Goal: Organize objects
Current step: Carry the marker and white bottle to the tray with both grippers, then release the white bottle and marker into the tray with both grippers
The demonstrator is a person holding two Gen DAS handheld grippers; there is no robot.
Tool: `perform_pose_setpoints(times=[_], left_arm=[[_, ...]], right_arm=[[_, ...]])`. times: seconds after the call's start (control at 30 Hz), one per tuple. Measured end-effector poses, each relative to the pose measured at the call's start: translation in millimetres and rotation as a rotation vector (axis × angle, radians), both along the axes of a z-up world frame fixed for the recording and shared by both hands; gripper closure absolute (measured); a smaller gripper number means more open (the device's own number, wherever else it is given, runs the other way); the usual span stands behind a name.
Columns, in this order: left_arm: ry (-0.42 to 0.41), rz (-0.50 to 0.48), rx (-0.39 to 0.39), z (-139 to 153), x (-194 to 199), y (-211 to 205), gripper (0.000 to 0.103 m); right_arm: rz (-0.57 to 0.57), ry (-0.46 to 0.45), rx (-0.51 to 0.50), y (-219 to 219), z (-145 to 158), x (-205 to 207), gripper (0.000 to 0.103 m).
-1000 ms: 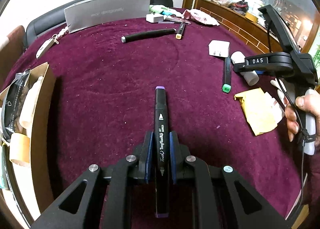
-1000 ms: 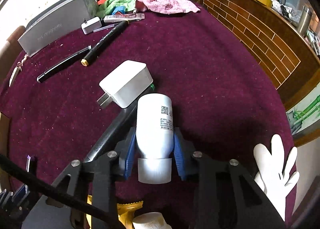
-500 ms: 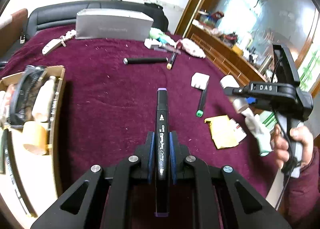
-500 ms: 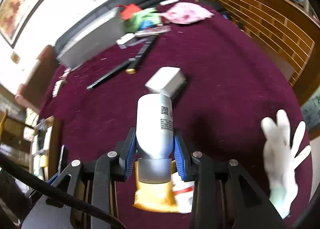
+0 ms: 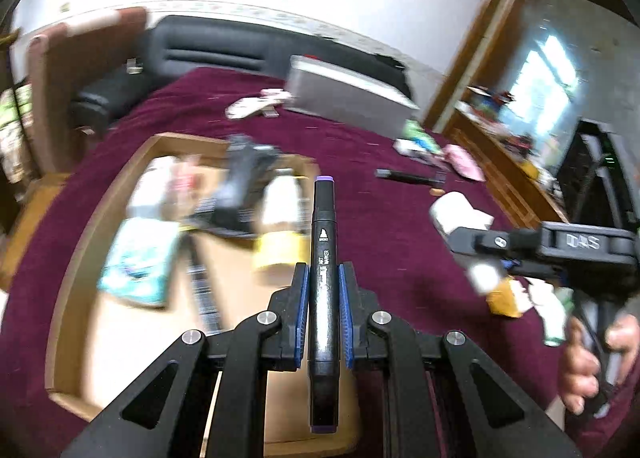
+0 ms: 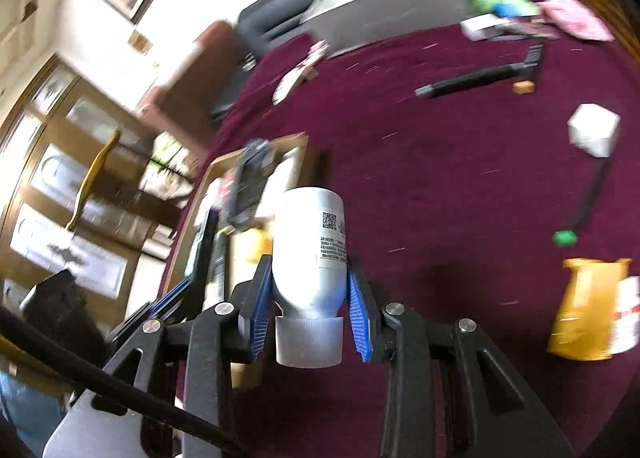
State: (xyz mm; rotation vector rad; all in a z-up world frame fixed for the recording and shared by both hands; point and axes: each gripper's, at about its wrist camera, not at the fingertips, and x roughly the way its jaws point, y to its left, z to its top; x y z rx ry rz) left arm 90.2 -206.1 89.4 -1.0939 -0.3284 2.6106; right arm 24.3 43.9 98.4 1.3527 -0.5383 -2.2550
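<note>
My left gripper (image 5: 323,278) is shut on a black marker with purple ends (image 5: 323,242), held in the air above the near right part of an open cardboard box (image 5: 100,226). My right gripper (image 6: 308,274) is shut on a white bottle (image 6: 310,242), cap toward the camera, held above the maroon table to the right of the same box (image 6: 296,142). The right gripper also shows in the left wrist view (image 5: 496,254) at the right, with the bottle (image 5: 456,214) in it.
The box holds several blurred items, among them a small white bottle (image 5: 280,198) and a teal packet (image 5: 136,258). On the table lie a white charger (image 6: 594,130), a green-capped marker (image 6: 582,210), a yellow packet (image 6: 588,314), black pens (image 6: 472,80) and a grey case (image 5: 348,98).
Both grippers have swung left toward the cardboard box, each still holding its object. The box has come from the left edge to the middle of the left wrist view.
</note>
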Motion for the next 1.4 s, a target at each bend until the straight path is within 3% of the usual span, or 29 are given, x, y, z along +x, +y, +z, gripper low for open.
perform_pose_setpoints(times=[0.23, 0.57, 1.03, 1.17, 1.3, 1.4], left_arm=[[-0.077, 0.096, -0.028, -32, 6, -52, 0.091], [-0.14, 0.118, -0.027, -55, -3, -68, 0.091], [-0.123, 0.126, 0.035, -49, 0, -83, 0.089], [-0.094, 0.139, 0.051, -39, 7, -87, 0.075], [-0.06, 0.142, 0.064, -26, 14, -85, 0.065], [-0.037, 0.108, 0.069, -15, 18, -72, 0.064]], right_arm=[[0.149, -0.051, 0.034, -86, -25, -2, 0.071], [0.219, -0.122, 0.095, -144, -63, -15, 0.07], [0.191, -0.041, 0.237, -162, -70, -20, 0.069], [0.191, -0.015, 0.222, -157, -63, -16, 0.069], [0.172, 0.065, 0.215, -145, -42, -7, 0.069], [0.141, 0.126, 0.205, -125, -25, 4, 0.062]])
